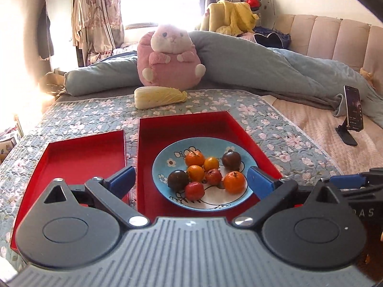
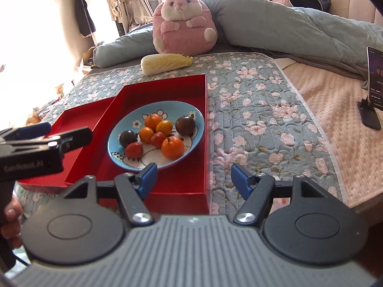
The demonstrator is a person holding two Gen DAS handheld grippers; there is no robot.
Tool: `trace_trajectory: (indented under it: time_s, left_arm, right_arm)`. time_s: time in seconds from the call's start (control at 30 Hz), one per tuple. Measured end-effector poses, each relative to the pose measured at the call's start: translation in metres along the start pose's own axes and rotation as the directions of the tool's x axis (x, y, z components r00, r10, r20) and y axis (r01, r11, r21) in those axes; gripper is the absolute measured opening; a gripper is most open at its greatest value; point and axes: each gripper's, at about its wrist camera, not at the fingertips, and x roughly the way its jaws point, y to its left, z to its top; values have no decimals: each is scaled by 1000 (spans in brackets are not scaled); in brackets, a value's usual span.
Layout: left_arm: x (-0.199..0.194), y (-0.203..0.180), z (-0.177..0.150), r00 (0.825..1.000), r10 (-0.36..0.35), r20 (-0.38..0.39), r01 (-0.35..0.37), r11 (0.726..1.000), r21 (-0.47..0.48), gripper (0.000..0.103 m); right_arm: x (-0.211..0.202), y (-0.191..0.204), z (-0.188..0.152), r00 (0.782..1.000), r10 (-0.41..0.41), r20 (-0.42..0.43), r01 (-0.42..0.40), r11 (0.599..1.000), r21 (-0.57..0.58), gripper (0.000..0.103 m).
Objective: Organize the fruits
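A blue flowered plate holds several small fruits: orange ones, red ones and dark purple ones. The plate sits in the right red tray. A second red tray lies empty to its left. My left gripper is open, its blue fingers either side of the plate's near half. My right gripper is open and empty, above the right tray's near right corner.
The trays lie on a flowered quilt on a bed. A napa cabbage and a pink plush rabbit sit behind them. A phone on a stand is at the right.
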Motion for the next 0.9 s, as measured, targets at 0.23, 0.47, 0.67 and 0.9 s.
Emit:
trace_trajectory:
  time_s: [0.23,0.47,0.67,0.9]
  left_arm:
    - [-10,2,1,1000,10,-26,-11,1000,-26,101]
    - [-26,2,-2,999,20,-35,-21,999,-31,101]
    - [-40,3,-6,999,25,-32,-26,999,-36,101]
    - [-54,5,-9,999,23,-22,-23,999,-36,101]
  right_arm:
    - [-14,21,-13,999,40,-26,-41,998,-48,70]
    - [-27,49,-18,997,79,-22,-80,991,-111,70]
    - [-36,62,-22,996,84,-26,-87,987,-133,70]
    - [-44,71,-27,996,82,-28,-86,985,-151,70]
